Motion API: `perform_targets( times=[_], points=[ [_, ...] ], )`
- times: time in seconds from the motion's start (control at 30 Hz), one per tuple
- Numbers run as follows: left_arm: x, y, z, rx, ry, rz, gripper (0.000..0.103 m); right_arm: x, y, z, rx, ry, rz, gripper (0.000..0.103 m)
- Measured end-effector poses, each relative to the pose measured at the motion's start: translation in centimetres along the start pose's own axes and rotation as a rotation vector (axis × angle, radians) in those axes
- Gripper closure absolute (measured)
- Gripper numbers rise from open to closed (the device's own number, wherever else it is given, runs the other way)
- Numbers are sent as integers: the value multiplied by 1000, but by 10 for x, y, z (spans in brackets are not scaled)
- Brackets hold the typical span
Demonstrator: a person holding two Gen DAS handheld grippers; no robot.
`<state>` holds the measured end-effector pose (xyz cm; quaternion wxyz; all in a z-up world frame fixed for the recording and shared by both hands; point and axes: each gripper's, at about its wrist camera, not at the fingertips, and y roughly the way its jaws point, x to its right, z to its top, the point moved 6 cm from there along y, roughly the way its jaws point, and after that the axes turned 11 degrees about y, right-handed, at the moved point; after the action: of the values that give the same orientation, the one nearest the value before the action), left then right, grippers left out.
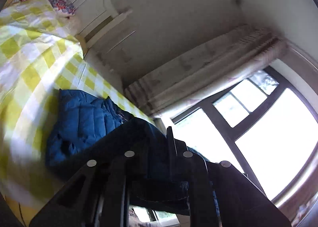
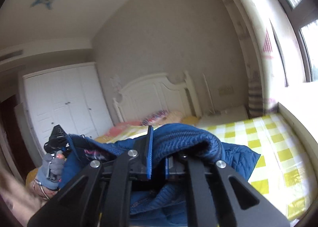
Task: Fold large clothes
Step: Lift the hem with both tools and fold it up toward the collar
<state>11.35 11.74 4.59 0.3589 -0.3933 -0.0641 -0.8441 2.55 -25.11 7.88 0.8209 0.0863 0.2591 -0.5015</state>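
Both my tongs pinch the blue jacket (image 2: 234,155): right gripper (image 2: 159,159) at centre frame, left gripper (image 1: 157,147) low centre; folding barely begun.

Left tongs (image 1: 159,139) grip blue jacket (image 1: 83,119) over checkered bedspread (image 1: 35,52).

I see the bed (image 2: 264,147) under a yellow-and-white checked cover, running from lower right toward the white headboard (image 2: 157,95) at center frame. A blue quilted jacket (image 1: 83,119) lies on it, and patterned pillows (image 2: 159,117) rest against the headboard.
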Motion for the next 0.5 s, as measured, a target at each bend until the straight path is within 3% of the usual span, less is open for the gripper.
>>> perform_targets(
  times=[0.07, 0.1, 0.13, 0.2, 0.23, 0.27, 0.3, 0.33, 0.4, 0.5],
  points=[
    [-29, 49, 26, -71, -46, 43, 88, 43, 62, 22, -94, 82, -82, 91],
    [-56, 74, 40, -87, -130, 57, 86, 61, 82, 26, -131, 132, -95, 90],
    [-78, 89, 50, -86, -195, 66, 81, 91, 109, 31, -188, 234, -106, 88],
    [-121, 99, 65, -51, -304, 113, 81, 132, 137, 29, -240, 386, -119, 79],
    [-138, 96, 72, -27, -336, 132, 81, 147, 144, 28, -244, 432, -119, 59],
    [-156, 90, 79, 7, -357, 167, 80, 164, 149, 26, -229, 481, -100, 27],
    [-165, 85, 84, 19, -345, 204, 80, 176, 147, 27, -188, 506, -87, 15],
    [-171, 80, 88, 20, -311, 257, 80, 185, 140, 27, -142, 520, -69, 11],
    [-178, 77, 90, -15, -216, 363, 80, 198, 129, 29, -109, 540, -31, 11],
    [-177, 96, 79, -128, -82, 430, 80, 214, 121, 33, -97, 440, -155, 11]
  ],
)
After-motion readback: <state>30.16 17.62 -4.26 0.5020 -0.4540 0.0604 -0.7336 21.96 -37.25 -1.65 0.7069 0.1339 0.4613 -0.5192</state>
